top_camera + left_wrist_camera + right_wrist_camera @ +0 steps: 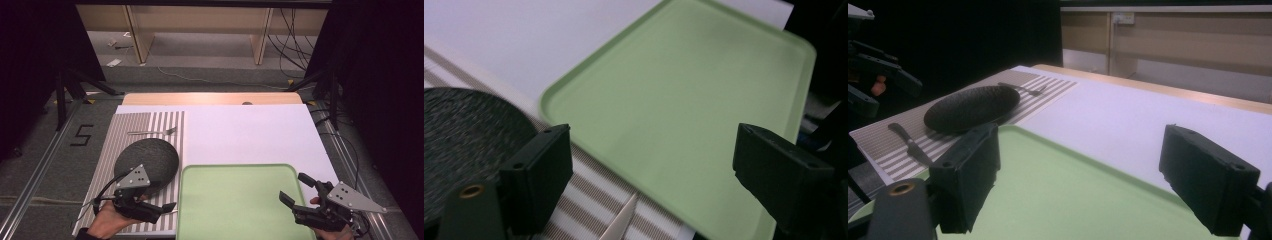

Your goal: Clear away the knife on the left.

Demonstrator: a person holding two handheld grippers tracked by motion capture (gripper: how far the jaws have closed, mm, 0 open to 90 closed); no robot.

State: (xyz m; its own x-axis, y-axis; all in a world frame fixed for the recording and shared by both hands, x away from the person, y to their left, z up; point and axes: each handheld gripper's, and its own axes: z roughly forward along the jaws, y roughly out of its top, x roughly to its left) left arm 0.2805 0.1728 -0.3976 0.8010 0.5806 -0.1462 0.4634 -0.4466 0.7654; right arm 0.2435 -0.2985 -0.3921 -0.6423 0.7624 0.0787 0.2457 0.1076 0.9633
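Hovering with both grippers (pixel 167 206) (pixel 295 189) spread and empty; plate (pixel 150 157), fork (pixel 152 132), knife (pixel 910 142) lying untouched, green tray (pixel 235 200) bare

a white-topped table (pixel 250 130) carries a striped placemat (pixel 125 131) and green tray (pixel 240 205).

A single readable mark is found: the digit "5" (pixel 81 135), laid out in dark strips on the grey floor (pixel 50 165) to the left of the table (pixel 250 131) (roughly level with its far half, as seen in the high view). No writing, label or brand can be made out on the things lying on the table. Nothing legible is seen in the left gripper view or the right gripper view.
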